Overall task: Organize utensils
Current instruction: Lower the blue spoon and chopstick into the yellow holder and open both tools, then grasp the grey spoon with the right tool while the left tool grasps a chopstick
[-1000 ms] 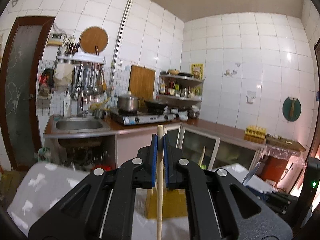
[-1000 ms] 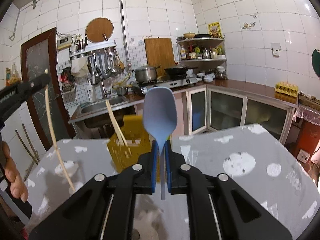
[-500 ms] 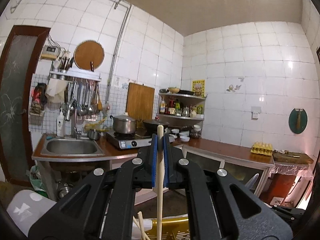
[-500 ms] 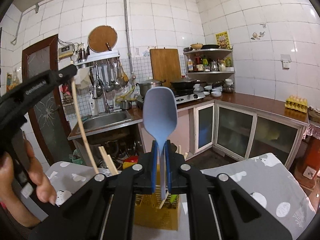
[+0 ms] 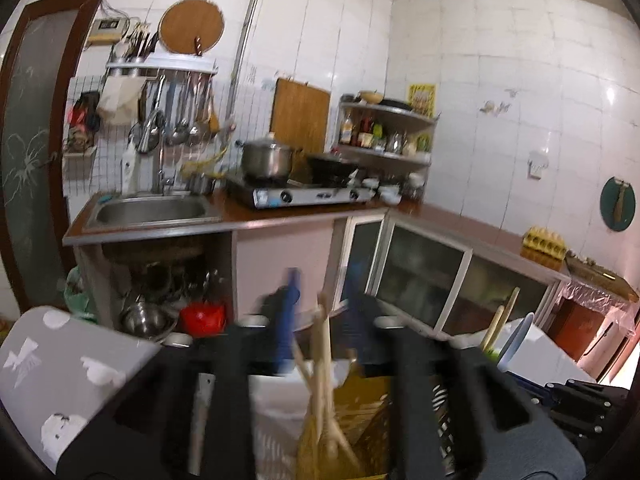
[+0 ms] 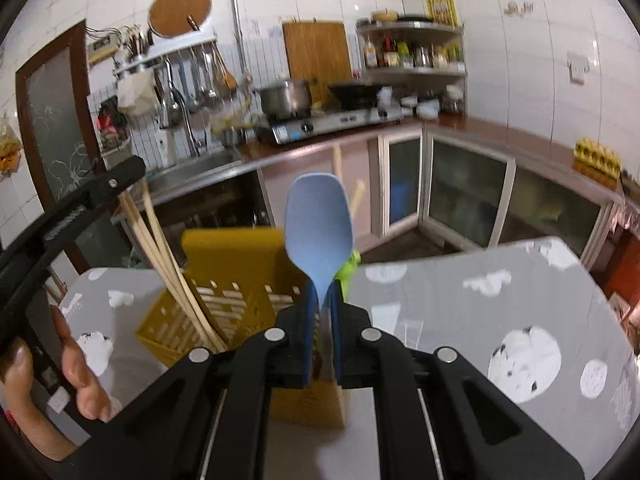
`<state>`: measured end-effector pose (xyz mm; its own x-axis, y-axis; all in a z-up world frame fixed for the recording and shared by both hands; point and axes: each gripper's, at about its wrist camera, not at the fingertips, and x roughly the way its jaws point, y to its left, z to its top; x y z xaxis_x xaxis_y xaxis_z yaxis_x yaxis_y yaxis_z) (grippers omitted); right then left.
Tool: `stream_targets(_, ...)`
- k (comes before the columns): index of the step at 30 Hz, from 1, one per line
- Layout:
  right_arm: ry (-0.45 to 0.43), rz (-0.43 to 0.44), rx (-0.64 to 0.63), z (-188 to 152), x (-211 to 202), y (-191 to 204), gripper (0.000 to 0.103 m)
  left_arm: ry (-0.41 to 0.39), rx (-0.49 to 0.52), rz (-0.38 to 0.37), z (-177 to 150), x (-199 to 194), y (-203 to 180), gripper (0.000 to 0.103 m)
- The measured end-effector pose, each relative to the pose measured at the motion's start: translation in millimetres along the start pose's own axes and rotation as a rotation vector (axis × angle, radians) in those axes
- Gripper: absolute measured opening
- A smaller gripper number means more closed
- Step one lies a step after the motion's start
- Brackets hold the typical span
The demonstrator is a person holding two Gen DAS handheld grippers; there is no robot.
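A: Our left tool [image 5: 320,320] has just been opening its jaws. They stand apart now, blurred, with the chopstick [image 5: 325,344] loose between them and no pad pressing on it.

B: And the chopstick's lower end is already down in the yellow rack [image 6: 240,280] on the surface [image 6: 500,300], leaning with the other sticks [image 6: 168,264] at the rack's left corner. So that one looks done. We should lift the left tool straight up and away, so the open pads do not snag the stick's top and tip it out.

A: Our right tool [image 6: 320,320] is clamped tight on the neck of the blue spoon [image 6: 318,224], bowl up, handle running down between the pads. The spoon hangs over the rack's near side, not yet released.

B: We judge the spoon is the step in hand. The green thing [image 6: 349,268] behind the spoon marks another compartment, though we cannot tell which slot sits right under the handle. We should aim the handle at a free cell, away from the sticks.

A: We lower until the handle bottoms out, then part the pads. If we let go high, the heavy bowl may swing the spoon over the rim.

B: And we keep both tools from crossing, since they are near each other above the rack.
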<state>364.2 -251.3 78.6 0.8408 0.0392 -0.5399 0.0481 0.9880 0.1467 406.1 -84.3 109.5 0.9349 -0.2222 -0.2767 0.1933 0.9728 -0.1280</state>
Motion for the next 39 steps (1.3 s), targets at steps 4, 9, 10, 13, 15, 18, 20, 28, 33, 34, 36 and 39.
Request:
stream_targets(4, 0.041, -0.039, 0.001, -4, 0, -8, 0.036, -0.015, -0.006, 0.038, 8, -29, 12, 0.065)
stream_targets(9, 0.040, -0.071, 0.013, -10, -28, -15, 0.060, -0.018, -0.019, 0.075, 18, -76, 29, 0.088)
stream_targets(10, 0.034, -0.077, 0.017, -13, -38, -16, 0.060, -0.020, -0.022, 0.081, 17, -89, 35, 0.092)
stream_targets(13, 0.023, -0.103, 0.000, -23, -62, -13, 0.065, -0.018, -0.025, 0.097, 13, -114, 43, 0.098)
stream_targets(15, 0.022, -0.125, -0.014, -36, -77, -12, 0.066, 0.002, -0.021, 0.105, 4, -131, 51, 0.098)
stream_targets(18, 0.043, -0.140, -0.022, -62, -94, -7, 0.067, 0.036, -0.020, 0.112, -14, -146, 60, 0.098)
stream_targets(20, 0.060, -0.150, -0.031, -79, -99, -4, 0.067, 0.071, -0.020, 0.123, -31, -154, 67, 0.098)
stream_targets(28, 0.145, -0.167, -0.065, -148, -99, 20, 0.067, 0.232, -0.005, 0.150, -98, -155, 89, 0.098)
stream_targets(33, 0.201, -0.154, -0.057, -173, -89, 38, 0.067, 0.316, 0.004, 0.176, -128, -152, 103, 0.098)
stream_targets(34, 0.213, -0.148, -0.060, -176, -87, 44, 0.067, 0.327, 0.007, 0.180, -131, -151, 105, 0.098)
stream_targets(36, 0.233, -0.146, -0.077, -182, -84, 53, 0.067, 0.352, 0.010, 0.193, -136, -149, 112, 0.098)
stream_targets(39, 0.256, -0.153, -0.087, -189, -79, 63, 0.067, 0.371, -0.007, 0.205, -140, -148, 121, 0.098)
